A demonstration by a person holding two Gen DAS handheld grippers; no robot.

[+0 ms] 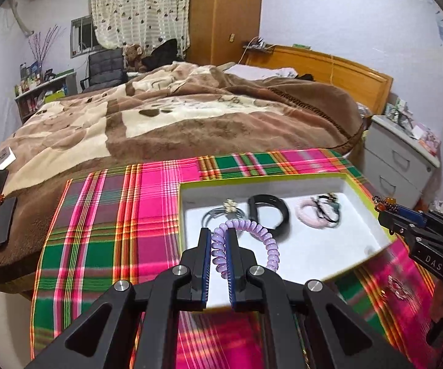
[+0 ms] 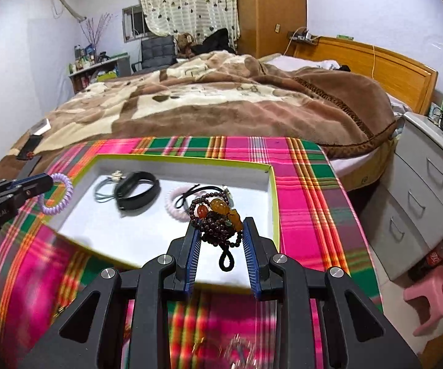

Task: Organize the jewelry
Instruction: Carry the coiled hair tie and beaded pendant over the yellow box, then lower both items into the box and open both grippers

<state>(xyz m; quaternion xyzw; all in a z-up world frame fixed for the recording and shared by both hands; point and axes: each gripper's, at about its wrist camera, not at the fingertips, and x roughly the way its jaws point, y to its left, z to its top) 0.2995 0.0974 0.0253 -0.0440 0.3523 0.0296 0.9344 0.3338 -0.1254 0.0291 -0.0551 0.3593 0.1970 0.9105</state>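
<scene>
A white box with a green rim lies on a plaid cloth. In it are a black band, a grey hair tie with a flower, and a pink hair tie. My left gripper is shut on a purple spiral hair tie above the box's left part. My right gripper is shut on a dark beaded bracelet with amber beads above the box's right part.
The plaid cloth covers a table beside a bed with a brown blanket. Two dark phones lie on the bed at left. A grey drawer unit and a pink stool stand at right.
</scene>
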